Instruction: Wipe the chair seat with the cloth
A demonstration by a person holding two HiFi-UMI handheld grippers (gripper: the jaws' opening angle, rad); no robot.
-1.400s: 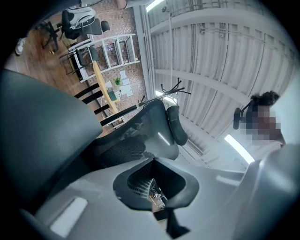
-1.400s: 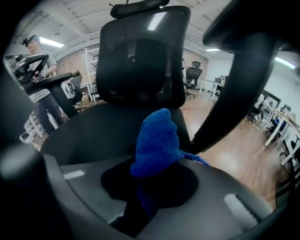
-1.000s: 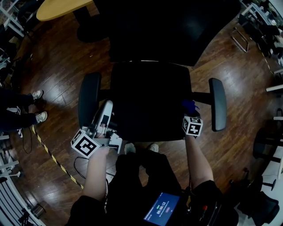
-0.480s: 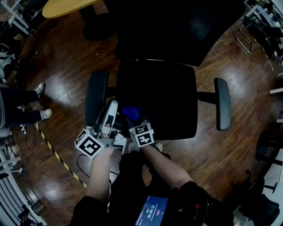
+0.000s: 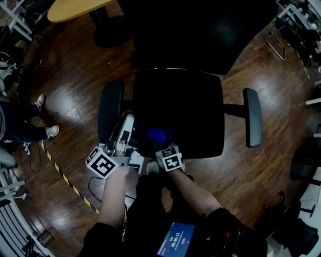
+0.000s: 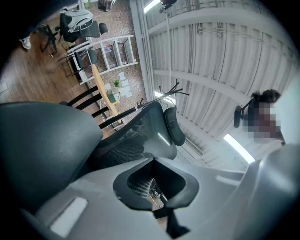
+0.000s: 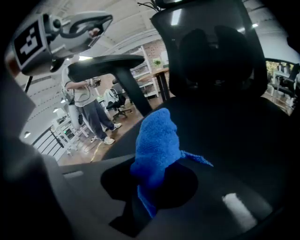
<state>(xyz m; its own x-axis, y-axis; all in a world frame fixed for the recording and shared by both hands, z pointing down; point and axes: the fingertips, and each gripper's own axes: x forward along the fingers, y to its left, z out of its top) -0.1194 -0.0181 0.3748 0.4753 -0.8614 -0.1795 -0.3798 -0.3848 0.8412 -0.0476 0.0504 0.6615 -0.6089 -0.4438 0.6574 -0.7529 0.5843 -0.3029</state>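
A: What takes up the most room?
B: A dark wooden floor point(image 5: 65, 90). In the middle of it stands a black office chair point(image 5: 175, 65), with its tall backrest point(image 5: 200, 35) on the far side and its wide chair seat point(image 5: 185, 100) towards the person.

A: And at the sides of the seat?
B: There is a padded left armrest point(image 5: 110, 108) and a right armrest point(image 5: 252, 118), one on each side. At the far left, the edge of a pale wooden table point(image 5: 75, 7) shows.

A: Is anyone else there?
B: A bystander's legs point(image 5: 20, 128), in dark trousers and light shoes, are well apart from the chair at the left. A yellow-and-black striped tape point(image 5: 60, 173) crosses the floor nearer in.

A: Where are the tools?
B: The left hand-held gripper point(image 5: 125, 123) is just beside the left armrest, at the seat's near left corner. Its jaws are together with nothing between them. The right hand-held gripper point(image 5: 163, 146) is at the seat's near edge, left of the middle, with its jaws clamped on the cloth.

A: And the cloth itself?
B: The blue cloth point(image 7: 157, 140) is bunched and stands up out of those jaws over the near part of the seat. One thin corner trails to the right. I cannot tell whether it presses on the seat.

A: Anything smaller?
B: A small lit screen point(image 5: 175, 241) at the person's waist.
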